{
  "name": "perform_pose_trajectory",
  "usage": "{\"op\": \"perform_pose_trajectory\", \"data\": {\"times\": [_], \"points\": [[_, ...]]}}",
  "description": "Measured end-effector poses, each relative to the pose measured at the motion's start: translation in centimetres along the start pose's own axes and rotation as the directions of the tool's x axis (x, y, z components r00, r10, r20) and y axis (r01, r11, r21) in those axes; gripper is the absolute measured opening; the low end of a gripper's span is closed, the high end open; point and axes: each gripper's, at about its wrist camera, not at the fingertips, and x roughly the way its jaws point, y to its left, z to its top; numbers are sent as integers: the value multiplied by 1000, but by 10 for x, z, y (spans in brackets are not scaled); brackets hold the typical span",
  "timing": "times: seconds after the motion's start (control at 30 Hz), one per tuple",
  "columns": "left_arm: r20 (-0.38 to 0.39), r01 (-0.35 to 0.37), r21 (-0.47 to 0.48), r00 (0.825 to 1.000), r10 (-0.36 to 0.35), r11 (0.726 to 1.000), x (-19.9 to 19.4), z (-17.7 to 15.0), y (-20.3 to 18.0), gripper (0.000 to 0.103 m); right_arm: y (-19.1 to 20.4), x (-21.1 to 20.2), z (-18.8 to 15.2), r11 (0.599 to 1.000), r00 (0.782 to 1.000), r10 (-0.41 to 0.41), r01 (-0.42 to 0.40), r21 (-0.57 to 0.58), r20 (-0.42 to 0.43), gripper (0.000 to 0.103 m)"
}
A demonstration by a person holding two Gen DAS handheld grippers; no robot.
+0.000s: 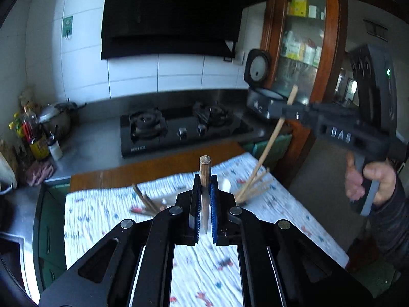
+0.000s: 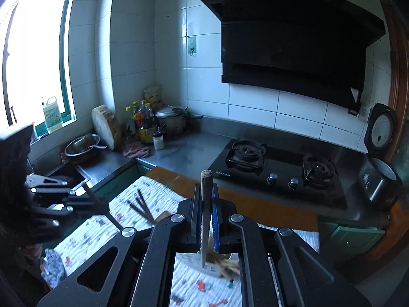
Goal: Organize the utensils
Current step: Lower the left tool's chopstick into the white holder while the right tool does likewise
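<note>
My left gripper (image 1: 205, 179) is shut on a wooden chopstick (image 1: 205, 170), held upright above the patterned cloth. My right gripper (image 2: 206, 186) is shut on another wooden chopstick (image 2: 206, 179); in the left wrist view it (image 1: 288, 111) holds that light chopstick (image 1: 272, 138) slanting down toward a bundle of light chopsticks (image 1: 253, 186) on the cloth's right side. Dark chopsticks (image 2: 139, 206) lie on the cloth to the left, also seen in the left wrist view (image 1: 144, 200). A white holder with chopsticks (image 2: 219, 264) sits below my right gripper. The left gripper shows at the left of the right wrist view (image 2: 102, 204).
The patterned cloth (image 1: 107, 220) covers a wooden table (image 1: 153, 165) beside the steel counter. A black gas hob (image 2: 278, 176), rice cooker (image 2: 381, 176), pot (image 2: 171, 120), bottles (image 2: 145, 125), chopping block (image 2: 106, 125) and sink with bowl (image 2: 81, 148) line the counter.
</note>
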Motion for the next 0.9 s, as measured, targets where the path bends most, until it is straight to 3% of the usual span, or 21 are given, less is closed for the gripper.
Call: {"op": "perform_pose_trajectory", "data": {"times": [0.2, 0.43, 0.9], "points": [[35, -65, -21, 997, 66, 998, 20, 26, 17, 5, -11, 31, 2, 999, 1000, -30, 30, 28, 2, 7], [-9, -134, -47, 991, 133, 990, 58, 25, 36, 5, -18, 62, -5, 998, 999, -41, 42, 47, -9, 7], [-104, -107, -95, 990, 97, 990, 95, -3, 60, 5, -18, 99, -32, 996, 997, -45, 49, 68, -60, 7]]}}
